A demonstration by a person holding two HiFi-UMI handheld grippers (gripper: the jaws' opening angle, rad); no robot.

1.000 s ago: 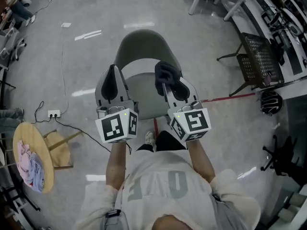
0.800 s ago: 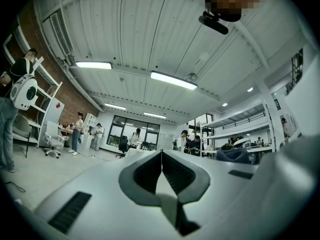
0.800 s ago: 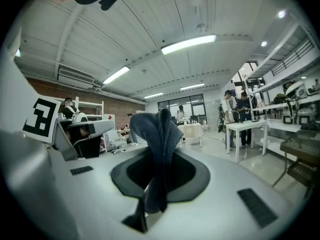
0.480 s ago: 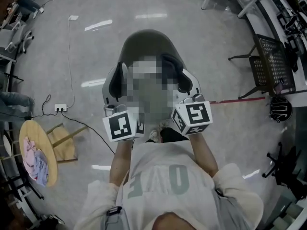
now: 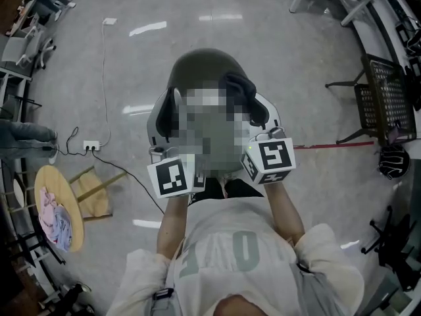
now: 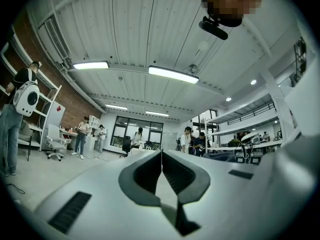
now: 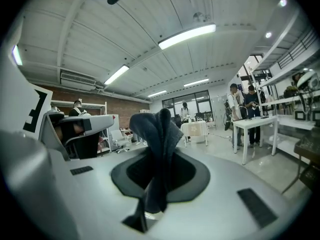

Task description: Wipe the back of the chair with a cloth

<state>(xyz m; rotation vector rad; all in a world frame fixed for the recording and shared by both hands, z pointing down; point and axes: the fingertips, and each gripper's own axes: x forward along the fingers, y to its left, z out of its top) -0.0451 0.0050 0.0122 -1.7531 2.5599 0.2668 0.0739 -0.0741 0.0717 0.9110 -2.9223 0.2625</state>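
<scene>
A grey-green chair stands on the floor right in front of the person, its rounded back at the far side; a mosaic patch covers its seat. My left gripper is held over the chair's left side, jaws shut together with nothing between them. Over the chair's right side, my right gripper is shut on a dark grey cloth. The cloth stands bunched up out of the right jaws. Both grippers point up and away, clear of the chair back.
A round wooden table with pale cloths lies at the left, near a power strip and its cable. A black mesh chair and a helmet are at the right. Red floor tape runs rightwards. People and a white table stand far off.
The chair has slid lower in the head view as the person came closer. Both grippers stay side by side over it, the right one still holding the cloth.
</scene>
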